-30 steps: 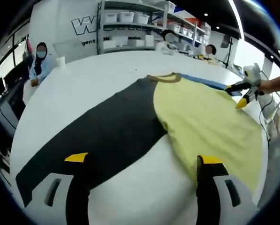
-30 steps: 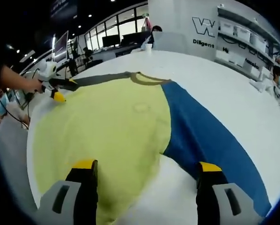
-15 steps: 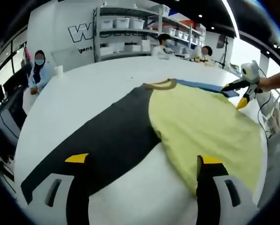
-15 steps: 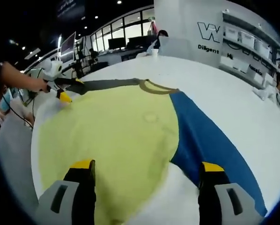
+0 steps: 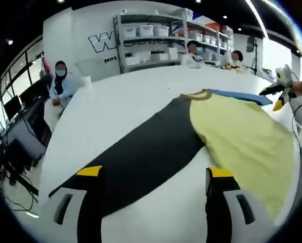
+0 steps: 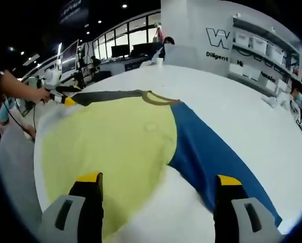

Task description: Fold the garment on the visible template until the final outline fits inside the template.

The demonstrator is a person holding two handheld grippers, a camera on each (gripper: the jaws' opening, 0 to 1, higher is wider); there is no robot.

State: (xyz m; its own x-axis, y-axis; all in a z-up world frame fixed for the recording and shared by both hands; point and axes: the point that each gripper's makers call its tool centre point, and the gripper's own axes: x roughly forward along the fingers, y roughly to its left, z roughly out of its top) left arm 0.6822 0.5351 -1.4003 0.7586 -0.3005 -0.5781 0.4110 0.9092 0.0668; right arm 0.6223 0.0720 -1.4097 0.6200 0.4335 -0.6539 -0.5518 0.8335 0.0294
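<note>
Shirt lies flat and spread on the white table, face up: yellow body, black sleeve out to one side of it, blue sleeve out to the other, collar at the far end. No fold made yet as far as I can see; both sleeves fully extended, body unfolded. No template outline can be made out on the table, so can't judge fit; my read is the task is at the very start, all folds left. Left gripper hovers above the black sleeve's near part, jaws wide apart, holding nothing. Right gripper hovers over the hem end of the shirt between yellow body and blue sleeve, jaws also wide apart, nothing in them. In the right gripper view the left gripper sits at the black sleeve's outer end, beside the yellow body's edge. Likely next: grab a sleeve and fold it in over the body. People sit at the table's far side, shelves behind.
</note>
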